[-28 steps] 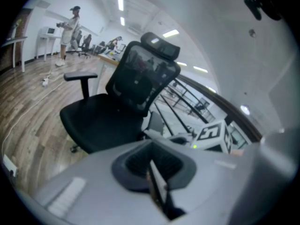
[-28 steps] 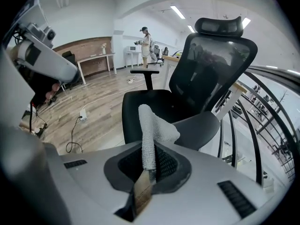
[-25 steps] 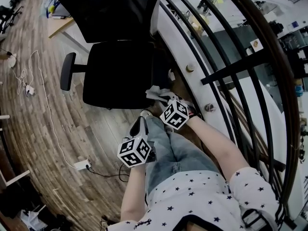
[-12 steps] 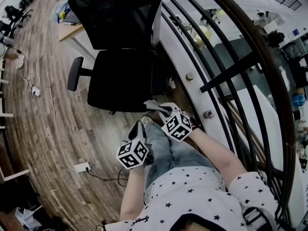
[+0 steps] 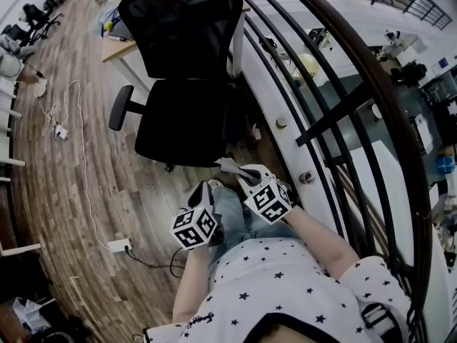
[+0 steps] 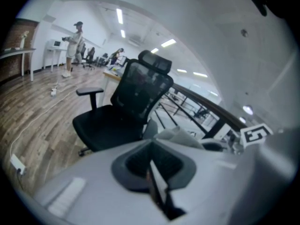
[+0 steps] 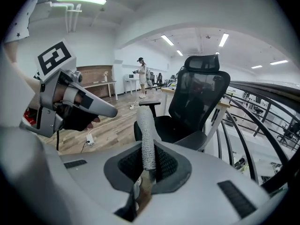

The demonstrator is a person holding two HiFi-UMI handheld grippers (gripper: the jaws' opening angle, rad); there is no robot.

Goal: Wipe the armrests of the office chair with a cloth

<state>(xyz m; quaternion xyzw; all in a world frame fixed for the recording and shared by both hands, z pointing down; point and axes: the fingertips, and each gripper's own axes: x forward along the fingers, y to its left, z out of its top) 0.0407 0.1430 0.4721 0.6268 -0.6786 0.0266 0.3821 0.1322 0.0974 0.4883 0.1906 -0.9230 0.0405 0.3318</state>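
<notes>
The black mesh office chair [image 5: 186, 84] stands on the wood floor ahead of me; its left armrest [image 5: 121, 107] juts out on the left, while the other armrest is hidden against the railing. My right gripper [image 5: 243, 174] is shut on a pale grey cloth [image 5: 232, 166], short of the seat's front edge. In the right gripper view the cloth [image 7: 145, 139] rises upright from the shut jaws, with the chair [image 7: 197, 102] and one armrest [image 7: 149, 104] beyond. My left gripper [image 5: 203, 190] is shut and holds nothing, low beside my leg. In the left gripper view the chair [image 6: 126, 107] is about a metre off.
A curved black railing [image 5: 335, 113] on a white ledge runs close along the chair's right side. A white cable and power strip [image 5: 118, 246] lie on the floor at left. A desk [image 5: 118, 48] stands behind the chair. A person [image 6: 74, 46] stands far off.
The head view has tilted, so the chair now sits higher and further right in it. Both grippers keep nearly the same pose, and the cloth stays in the right one.
</notes>
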